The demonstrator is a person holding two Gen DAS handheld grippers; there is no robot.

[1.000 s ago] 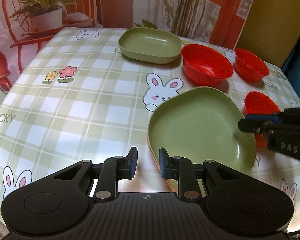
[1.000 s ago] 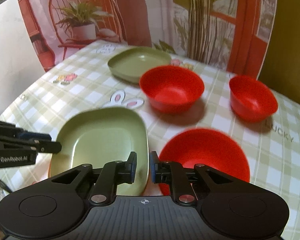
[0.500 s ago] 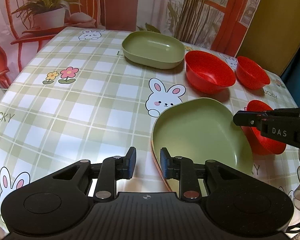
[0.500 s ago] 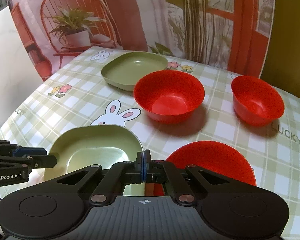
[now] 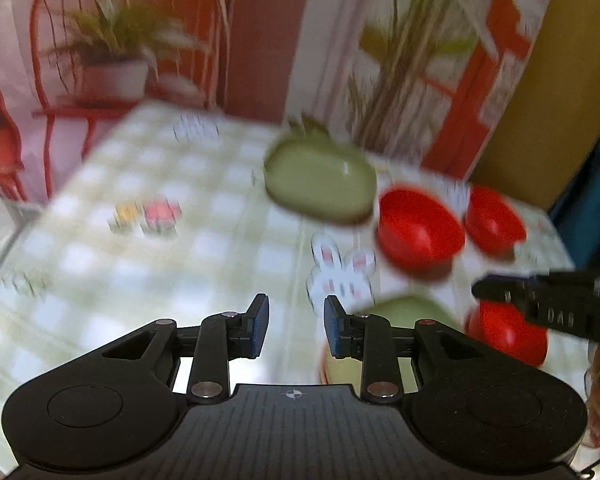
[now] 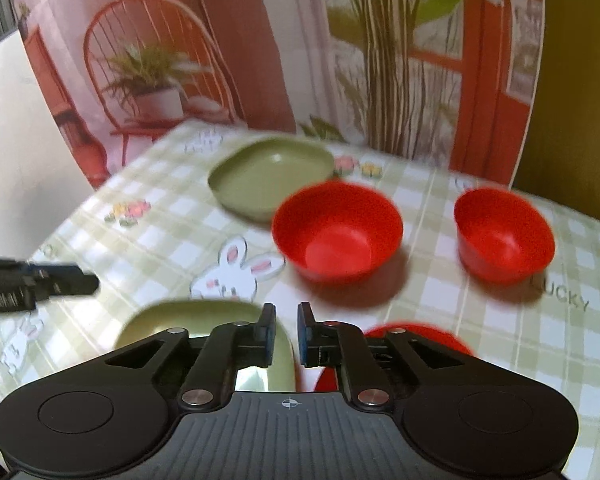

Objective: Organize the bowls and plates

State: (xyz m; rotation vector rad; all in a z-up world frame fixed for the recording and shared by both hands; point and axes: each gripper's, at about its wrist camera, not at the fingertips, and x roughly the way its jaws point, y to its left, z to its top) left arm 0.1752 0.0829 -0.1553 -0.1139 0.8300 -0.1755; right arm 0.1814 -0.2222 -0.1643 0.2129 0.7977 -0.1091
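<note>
Over checked bunny tablecloth (image 6: 440, 312): left gripper (image 5: 293, 326) opening on nothing, right gripper (image 6: 287, 330) slightly parted, empty; approach far shallow green plastic plate (image 6: 272, 174) low, pinch near rim squarely.

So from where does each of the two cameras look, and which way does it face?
Left wrist: sits behind the left gripper, looks down across the checked tablecloth; right gripper enters at right.
Right wrist: sits behind the right gripper, same direction; left gripper enters at left.
Both share the far green plate, large red bowl and bunny print.
</note>
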